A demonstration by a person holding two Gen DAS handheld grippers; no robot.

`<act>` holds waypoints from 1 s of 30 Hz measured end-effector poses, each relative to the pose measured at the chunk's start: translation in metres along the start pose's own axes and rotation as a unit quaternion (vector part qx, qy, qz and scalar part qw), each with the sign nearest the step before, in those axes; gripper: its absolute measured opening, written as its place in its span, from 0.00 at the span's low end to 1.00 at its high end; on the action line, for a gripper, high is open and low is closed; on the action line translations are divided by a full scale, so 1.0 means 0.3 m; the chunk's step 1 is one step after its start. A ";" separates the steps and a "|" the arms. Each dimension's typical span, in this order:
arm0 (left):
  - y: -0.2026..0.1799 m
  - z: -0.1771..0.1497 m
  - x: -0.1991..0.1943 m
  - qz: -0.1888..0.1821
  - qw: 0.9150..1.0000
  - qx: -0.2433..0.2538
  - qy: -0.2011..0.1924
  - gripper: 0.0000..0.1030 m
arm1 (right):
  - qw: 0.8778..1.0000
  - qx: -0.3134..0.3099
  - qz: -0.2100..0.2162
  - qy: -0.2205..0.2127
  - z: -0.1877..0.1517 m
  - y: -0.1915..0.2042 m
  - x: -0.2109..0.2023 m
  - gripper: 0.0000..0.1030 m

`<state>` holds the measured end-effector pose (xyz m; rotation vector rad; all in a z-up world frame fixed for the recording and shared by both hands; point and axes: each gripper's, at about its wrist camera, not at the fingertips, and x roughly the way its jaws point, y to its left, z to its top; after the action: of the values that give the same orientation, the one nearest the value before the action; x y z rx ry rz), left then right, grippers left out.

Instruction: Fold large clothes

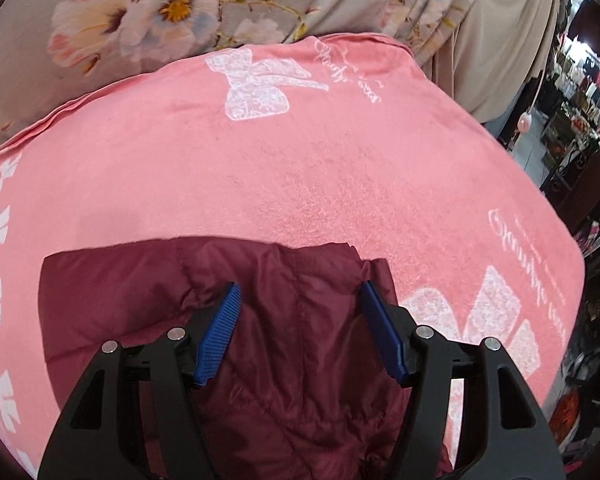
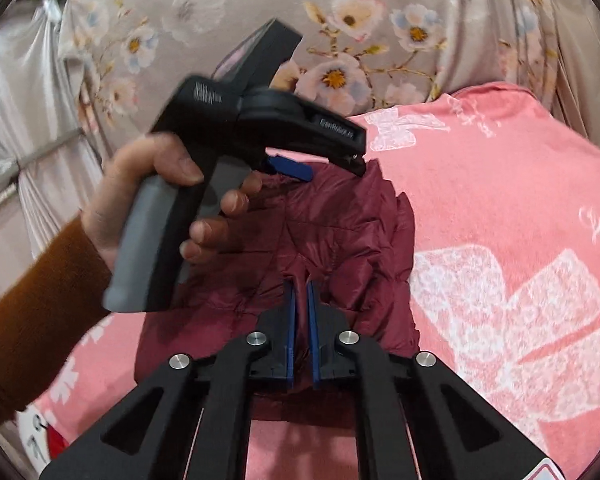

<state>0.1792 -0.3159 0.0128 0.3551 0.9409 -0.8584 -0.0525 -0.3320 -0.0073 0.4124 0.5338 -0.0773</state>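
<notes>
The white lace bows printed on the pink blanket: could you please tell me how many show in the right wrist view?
2: one bow near the pink blanket's far edge, one large bow beside the maroon jacket. Others may be hidden.

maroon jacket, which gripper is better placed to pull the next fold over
Right, probably. The right gripper is shut on a pinch of the maroon jacket, so it can carry fabric over. The left gripper is open above the jacket on the pink blanket, gripping nothing.

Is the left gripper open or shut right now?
Open. The left gripper has its blue pads wide apart above the maroon jacket, pinching nothing.
</notes>
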 end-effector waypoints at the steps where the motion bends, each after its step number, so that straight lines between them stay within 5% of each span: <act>1: -0.001 0.007 0.016 0.003 1.000 0.001 0.001 0.59 | 1.000 0.009 0.003 -0.006 -0.002 -0.015 -0.011 0.03; 6: -0.001 0.024 0.098 0.014 1.000 -0.005 0.009 0.59 | 0.997 0.076 0.002 -0.015 -0.054 -0.106 -0.061 0.02; 10: 0.000 0.017 0.148 0.027 1.000 -0.010 0.011 0.58 | 0.993 0.111 -0.016 0.025 -0.121 -0.163 -0.010 0.02; 20: -0.036 -0.012 0.253 0.082 0.997 0.000 0.011 0.58 | 0.988 0.119 -0.046 0.086 -0.186 -0.191 0.107 0.01; 30: -0.013 -0.023 0.340 0.101 0.995 -0.008 0.012 0.59 | 0.987 0.122 -0.046 0.094 -0.194 -0.195 0.139 0.00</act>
<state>0.2029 -0.3636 -0.0747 0.4399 0.9176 -0.6635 -0.0549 -0.3608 -0.0953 0.6373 0.7338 -0.1953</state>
